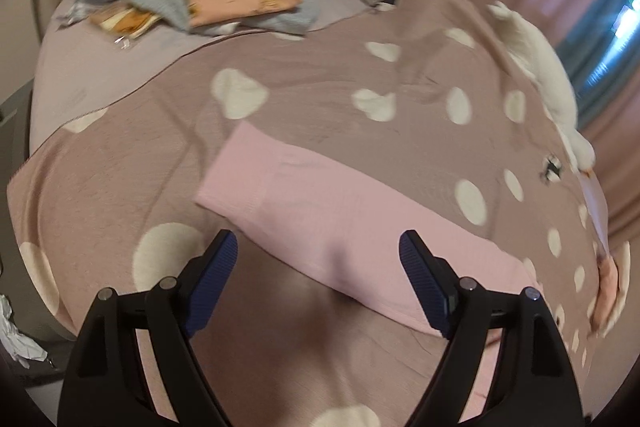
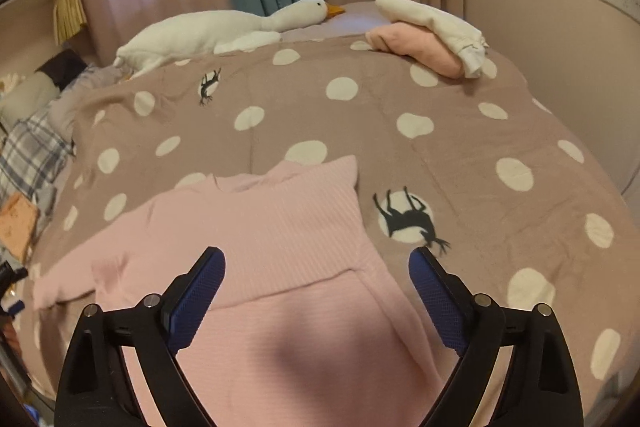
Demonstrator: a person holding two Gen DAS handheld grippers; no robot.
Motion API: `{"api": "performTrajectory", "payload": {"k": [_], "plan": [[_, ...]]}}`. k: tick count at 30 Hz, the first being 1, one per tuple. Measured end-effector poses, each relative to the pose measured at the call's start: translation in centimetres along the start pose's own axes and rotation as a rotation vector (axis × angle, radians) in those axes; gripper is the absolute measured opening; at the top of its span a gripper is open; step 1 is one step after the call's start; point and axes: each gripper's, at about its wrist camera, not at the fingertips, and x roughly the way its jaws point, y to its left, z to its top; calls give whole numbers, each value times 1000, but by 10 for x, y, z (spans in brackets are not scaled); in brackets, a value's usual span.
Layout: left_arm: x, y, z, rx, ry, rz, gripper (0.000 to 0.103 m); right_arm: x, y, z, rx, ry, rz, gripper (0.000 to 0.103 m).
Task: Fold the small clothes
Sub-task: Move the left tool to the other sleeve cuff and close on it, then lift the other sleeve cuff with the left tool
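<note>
Lying flat, pink garment, long axis seemingly slanting down-right.

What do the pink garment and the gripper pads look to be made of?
Pink garment: soft ribbed knit, matte, probably cotton jersey; fine vertical ribs and a stitched hem show. Right gripper pads: dark blue, matte, cross-hatched grip texture, likely rubber or moulded plastic; which one is unclear.

free room: bare dotted mauve bedspread at 12 o'clock beyond the folded pink ribbed garment
obstacles: white plush goose at 11, pink-and-white folded clothes pile at 1
</note>
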Motion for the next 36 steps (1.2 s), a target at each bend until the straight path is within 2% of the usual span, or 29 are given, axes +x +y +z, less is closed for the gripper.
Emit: {"api": "performTrajectory", "payload": {"k": [7,10,17,20,23,25,28,33,36], "plan": [[23,29,7,-99,31,49,84,-2,-8,-8,45,25,-14,93],[31,36,8,-113,38,48,84,-2,-9,-11,50,26,-46,93],[51,44,9,-140,71,43,80,-2,-7,-13,69,34,-24,93],[56,45,9,-140,59,57,72,-2,-4,-14,67,38,-25,93],[58,47,11,-159,40,64,58,-1,-3,-15,64,43,-20,93],[61,49,13,-170,26,67,37,-1,-2,-15,66,45,-17,93],[66,49,14,-186,15,62,19,1,-2,-17,73,57,-14,93],[64,48,15,-215,-1,56,9,1,-1,-20,68,64,-9,93],[55,45,17,-217,-19,51,8,0,-1,-21,76,65,-11,93]]}}
